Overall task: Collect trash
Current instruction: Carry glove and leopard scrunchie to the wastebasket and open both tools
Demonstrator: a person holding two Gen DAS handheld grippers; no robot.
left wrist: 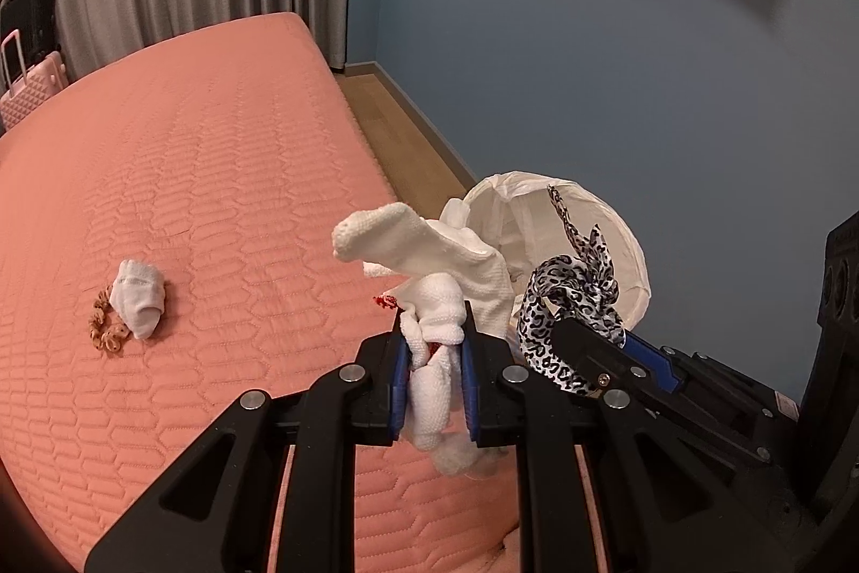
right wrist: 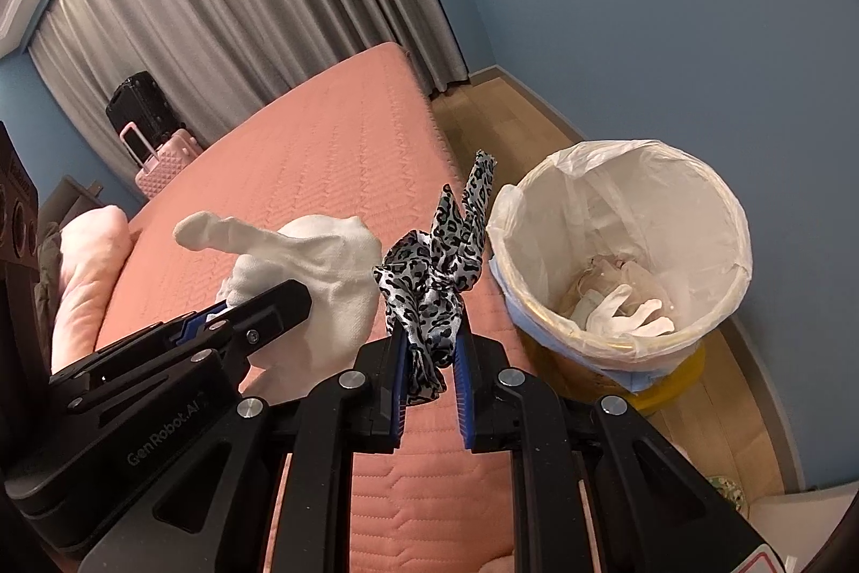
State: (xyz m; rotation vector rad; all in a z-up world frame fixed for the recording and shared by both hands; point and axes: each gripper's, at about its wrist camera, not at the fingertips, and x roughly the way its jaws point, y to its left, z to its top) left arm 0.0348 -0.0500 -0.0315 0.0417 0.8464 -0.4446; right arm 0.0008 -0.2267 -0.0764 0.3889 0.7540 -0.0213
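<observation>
My left gripper (left wrist: pixel 434 347) is shut on a white knitted glove (left wrist: pixel 435 261) and holds it above the right edge of the pink bed (left wrist: pixel 215 175). My right gripper (right wrist: pixel 429 347) is shut on a leopard-print fabric strip (right wrist: pixel 435 272), held beside the glove (right wrist: pixel 317 261). The strip also shows in the left wrist view (left wrist: pixel 569 304). A trash bin (right wrist: pixel 719 197) lined with a white bag stands on the floor just right of the bed, close in front of both grippers. White gloves (right wrist: pixel 623 310) and wrappers lie inside it.
A second white sock-like bundle (left wrist: pixel 137 296) lies on the bed on top of a brown beaded ring (left wrist: pixel 104 331). A pink suitcase (right wrist: pixel 161 159) and a black one (right wrist: pixel 137 100) stand by the grey curtains. A pink pillow (right wrist: pixel 86 272) lies at the left. The blue wall is close behind the bin.
</observation>
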